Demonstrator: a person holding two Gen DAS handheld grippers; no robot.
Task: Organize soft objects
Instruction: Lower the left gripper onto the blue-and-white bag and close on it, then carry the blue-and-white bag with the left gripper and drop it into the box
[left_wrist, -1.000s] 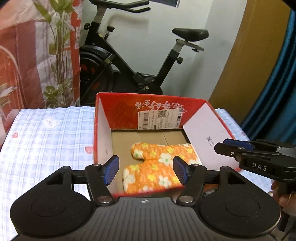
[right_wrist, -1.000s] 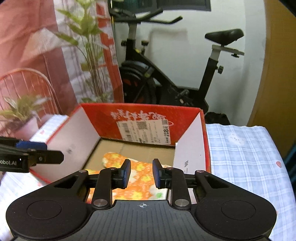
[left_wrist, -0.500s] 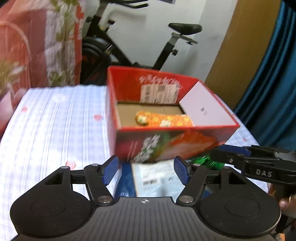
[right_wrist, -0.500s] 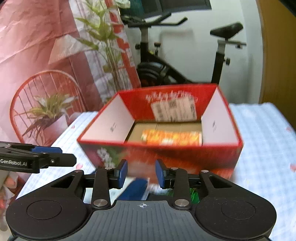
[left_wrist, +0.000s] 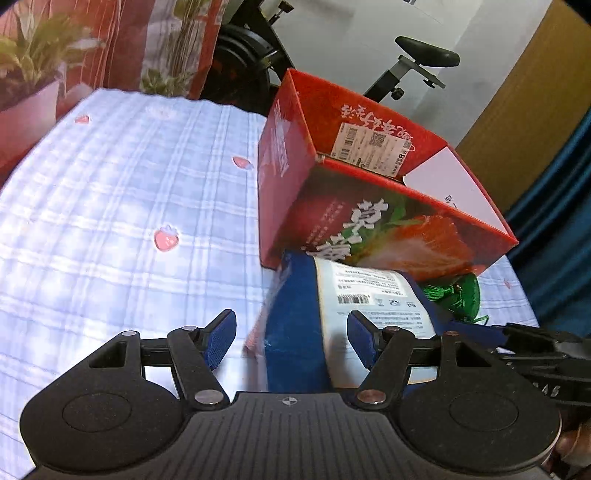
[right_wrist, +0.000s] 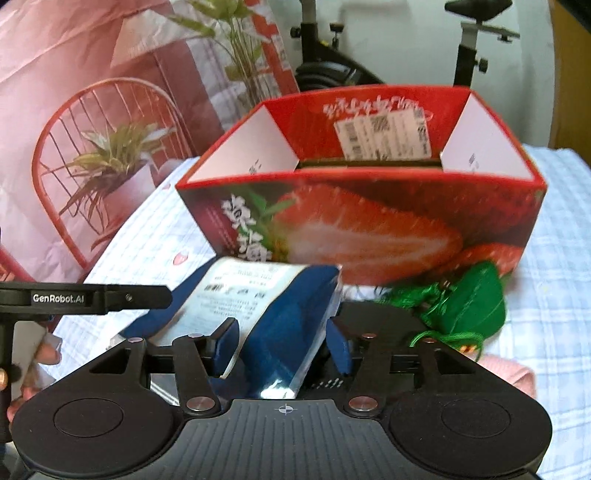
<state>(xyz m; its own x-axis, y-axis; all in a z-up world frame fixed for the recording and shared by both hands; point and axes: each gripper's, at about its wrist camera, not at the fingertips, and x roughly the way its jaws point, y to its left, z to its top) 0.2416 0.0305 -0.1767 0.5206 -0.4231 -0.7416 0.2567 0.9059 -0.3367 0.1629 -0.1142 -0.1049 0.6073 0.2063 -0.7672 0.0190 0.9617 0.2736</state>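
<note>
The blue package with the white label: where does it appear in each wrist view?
Left wrist: blue package, bottom centre, in front of the red box.
Right wrist: blue package, lower centre, left of the green pouch.
Shared landmark: the red box.

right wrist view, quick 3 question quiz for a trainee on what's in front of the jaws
1. True or false: the right gripper is shut on the green pouch.
2. Which item lies between the right jaws: A) blue packet B) green pouch C) pink cloth?
3. Fill in: the red box shows a printed ____.

Key: 1 false, its jaws are open; 2 A; 3 strawberry.
</note>
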